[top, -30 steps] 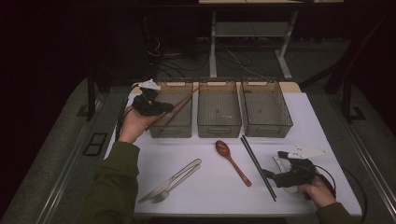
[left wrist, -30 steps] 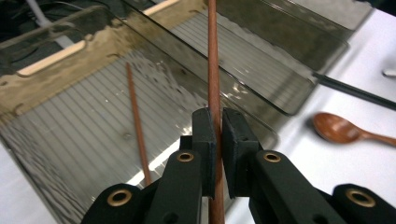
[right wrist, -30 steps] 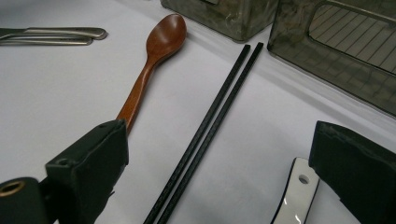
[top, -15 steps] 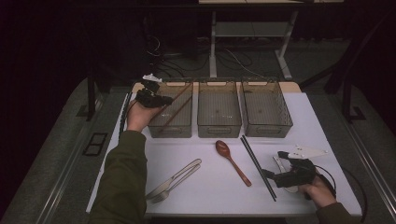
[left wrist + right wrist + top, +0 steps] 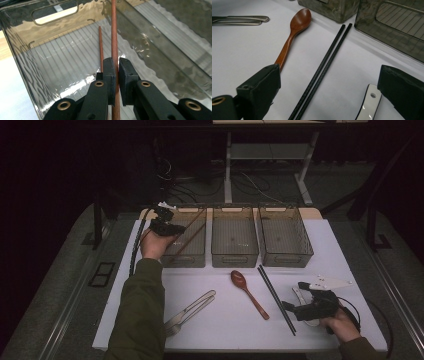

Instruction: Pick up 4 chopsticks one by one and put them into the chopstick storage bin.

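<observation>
Brown chopstick [image 5: 114,37] in left bin [image 5: 22,62]

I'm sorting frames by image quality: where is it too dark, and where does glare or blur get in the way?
High view: dim all round, the floor nearly black, the white table brightest. Left gripper view: wavy glare on the clear bin; the brown chopstick is sharp. Right gripper view: evenly lit, near tongs soft.

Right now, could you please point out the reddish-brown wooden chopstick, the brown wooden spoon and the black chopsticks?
Reddish-brown wooden chopstick [image 5: 114,30], left gripper view, shaft.
Brown wooden spoon [image 5: 300,18], right gripper view, bowl.
Black chopsticks [image 5: 324,66], right gripper view, mid-length.
</observation>
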Tool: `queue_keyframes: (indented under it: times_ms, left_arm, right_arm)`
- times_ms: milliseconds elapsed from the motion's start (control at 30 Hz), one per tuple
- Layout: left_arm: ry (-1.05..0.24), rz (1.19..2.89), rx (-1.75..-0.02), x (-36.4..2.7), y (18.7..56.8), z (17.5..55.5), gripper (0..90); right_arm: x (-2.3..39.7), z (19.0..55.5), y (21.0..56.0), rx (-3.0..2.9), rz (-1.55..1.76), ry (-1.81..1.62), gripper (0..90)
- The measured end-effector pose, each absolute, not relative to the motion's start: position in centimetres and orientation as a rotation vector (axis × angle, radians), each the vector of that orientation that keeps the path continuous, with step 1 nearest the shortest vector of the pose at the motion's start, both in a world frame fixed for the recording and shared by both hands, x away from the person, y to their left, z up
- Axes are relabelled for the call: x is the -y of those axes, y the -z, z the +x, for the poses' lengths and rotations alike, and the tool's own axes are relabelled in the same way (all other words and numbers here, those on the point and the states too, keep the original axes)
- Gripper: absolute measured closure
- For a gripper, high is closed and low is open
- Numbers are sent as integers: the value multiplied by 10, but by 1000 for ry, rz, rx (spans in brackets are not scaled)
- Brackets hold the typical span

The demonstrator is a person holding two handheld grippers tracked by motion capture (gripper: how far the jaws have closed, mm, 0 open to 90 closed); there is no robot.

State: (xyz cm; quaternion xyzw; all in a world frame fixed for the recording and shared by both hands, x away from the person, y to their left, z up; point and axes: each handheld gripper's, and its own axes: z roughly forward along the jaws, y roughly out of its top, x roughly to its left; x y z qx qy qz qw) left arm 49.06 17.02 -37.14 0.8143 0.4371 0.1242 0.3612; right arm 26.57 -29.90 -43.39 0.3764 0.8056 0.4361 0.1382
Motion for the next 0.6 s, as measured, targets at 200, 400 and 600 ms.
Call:
queue_keyframes:
  times_ms: [200,400,600]
  left_arm:
    - [-303,2093,-1186,-171,383,492,829]
    - [-299,2081,-1228,-173,386,493,717]
    - [-268,2073,-1168,-170,383,490,600]
  right_arm:
    - [299,266,434,-2330,1091,-1261,47]
    - [299,266,434,-2331,1091,-1259,46]
    - [299,266,434,-2331,1091,-1257,47]
